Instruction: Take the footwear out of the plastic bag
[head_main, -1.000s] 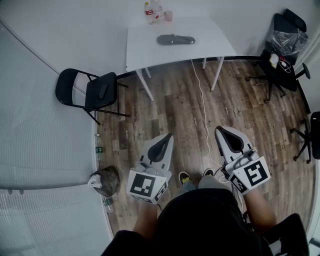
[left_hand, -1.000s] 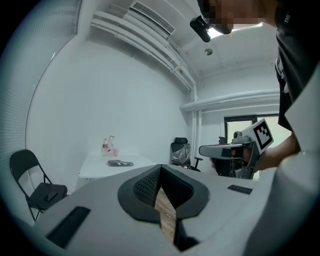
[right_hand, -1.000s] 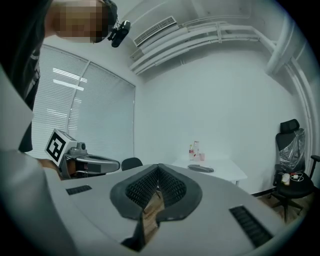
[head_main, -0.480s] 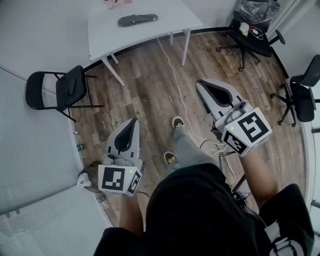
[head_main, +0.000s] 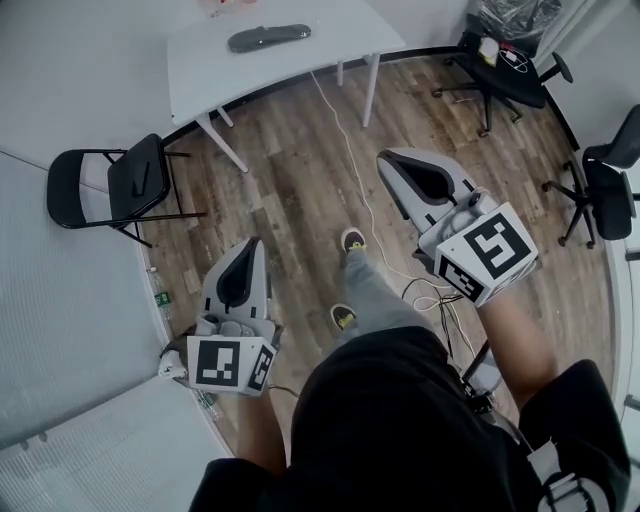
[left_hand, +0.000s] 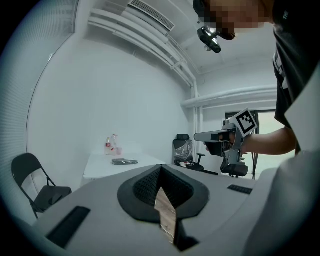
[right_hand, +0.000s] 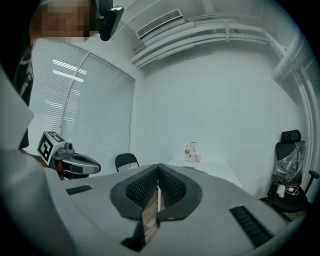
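At the far left a black folding chair stands by the wall. My left tool hangs low beside my hip, forearm dropped, its nose pointing ahead over the wood floor. Its jaws are pressed together with nothing between them. Up ahead, well apart from both tools, the footwear lies on the white surface. It is a dark flat shape, and from this far I cannot tell whether a bag is around it. My shoes are staggered, one ahead of the other. My right tool is held higher and further forward than the left, forearm stretched out, jaws likewise closed on nothing. At the right edge stands a black office chair. A second ago both tools sat level, side by side at my waist, my feet were together, and the surface lay centred at the top of the head view. Now the right tool leads, and the surface has slid to the upper left.
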